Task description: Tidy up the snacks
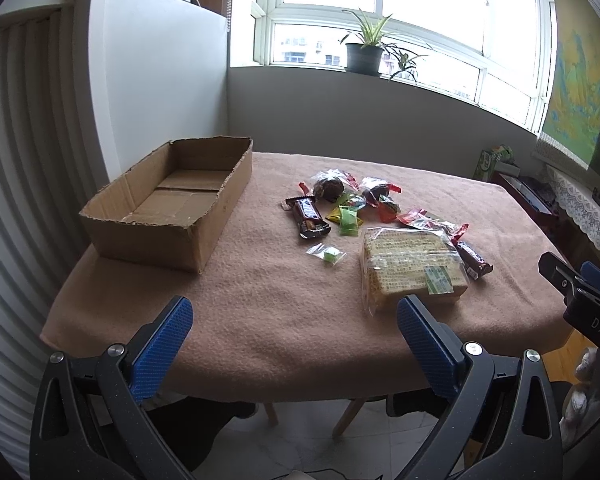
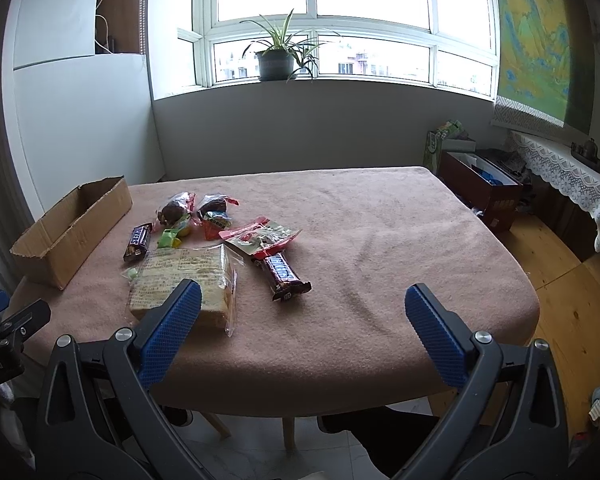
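- Both sets of jaws stand released and hold nothing: the left gripper (image 1: 294, 344) and right gripper (image 2: 302, 328) hover over the near edge of the bench (image 2: 380, 240).
- The cracker pack (image 2: 182, 284) lies just ahead of the right gripper's inner finger, so I'd take it first, across its short sides.
- A Snickers bar (image 2: 282, 274) lies beside it, and the smaller sweets (image 1: 348, 200) are heaped beyond; pick those singly.
- The cardboard box (image 1: 172, 204) sits empty at the left, well apart from the pile, so I'd have the left gripper serve it.
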A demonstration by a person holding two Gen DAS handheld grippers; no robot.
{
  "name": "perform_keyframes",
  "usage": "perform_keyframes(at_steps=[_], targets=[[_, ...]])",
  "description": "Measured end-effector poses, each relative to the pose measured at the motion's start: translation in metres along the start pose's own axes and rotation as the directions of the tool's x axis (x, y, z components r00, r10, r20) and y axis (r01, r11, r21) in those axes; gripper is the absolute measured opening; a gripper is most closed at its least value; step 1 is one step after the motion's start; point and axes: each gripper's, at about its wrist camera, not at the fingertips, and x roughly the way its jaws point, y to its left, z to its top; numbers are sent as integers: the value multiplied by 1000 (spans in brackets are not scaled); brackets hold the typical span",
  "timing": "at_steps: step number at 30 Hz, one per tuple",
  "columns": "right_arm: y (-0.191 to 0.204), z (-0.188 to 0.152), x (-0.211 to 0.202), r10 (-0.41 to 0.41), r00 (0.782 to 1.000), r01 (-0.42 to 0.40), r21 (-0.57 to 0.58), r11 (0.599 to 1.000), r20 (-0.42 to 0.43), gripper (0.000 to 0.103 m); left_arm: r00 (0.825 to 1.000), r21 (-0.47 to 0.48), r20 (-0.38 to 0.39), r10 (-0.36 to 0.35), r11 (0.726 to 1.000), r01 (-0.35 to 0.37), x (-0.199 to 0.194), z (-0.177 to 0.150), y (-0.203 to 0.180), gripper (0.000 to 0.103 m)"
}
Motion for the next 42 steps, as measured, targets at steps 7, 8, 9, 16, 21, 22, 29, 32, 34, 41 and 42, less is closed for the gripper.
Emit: perform_keyframes(at_steps=[7, 8, 9, 16, 21, 22, 29, 32, 34, 41, 42], targets=[[1, -1, 2, 3, 1000, -3, -2, 1000, -11, 103, 1000, -8, -2, -1, 1000, 1, 0, -1, 1, 101], [1, -1, 2, 5, 1000, -5, -1, 1000, -15, 103, 1000, -8, -3, -1, 1000, 1, 0, -1, 1, 101], [0, -2, 4, 8, 1000, -8, 0, 1000, -17, 103, 1000, -8, -2, 0, 1000, 0, 0, -1, 2, 101], [2, -4, 2, 9, 1000, -9, -4, 1000, -14, 103, 1000, -9, -5, -9, 1000, 9, -1, -2, 2, 101], [3, -5, 2, 11, 1000, -11, -2, 1000, -17, 103, 1000, -10, -6, -12, 1000, 12, -1, -2, 1, 101], [4, -5, 2, 11, 1000, -11, -2, 1000, -17, 103, 1000, -11, -6, -13, 1000, 13, -1, -2, 1, 101], [4, -5, 2, 14, 1000, -14, -5, 1000, -20, 103, 1000, -14, -6, -13, 1000, 13, 0, -2, 1, 101], [5, -6, 4, 14, 1000, -15, -5, 1000, -24, 103, 1000, -14, -9, -16, 1000, 16, 0, -2, 0, 101], [5, -6, 4, 16, 1000, -16, -4, 1000, -26, 103, 1000, -14, -10, -18, 1000, 18, 0, -3, 0, 101], [6, -7, 6, 17, 999, -17, -10, 1000, -29, 103, 1000, -18, -12, -23, 1000, 22, 0, -2, 0, 101], [7, -8, 7, 17, 999, -18, -11, 1000, -30, 103, 1000, -19, -13, -23, 1000, 23, 0, -2, 0, 101]])
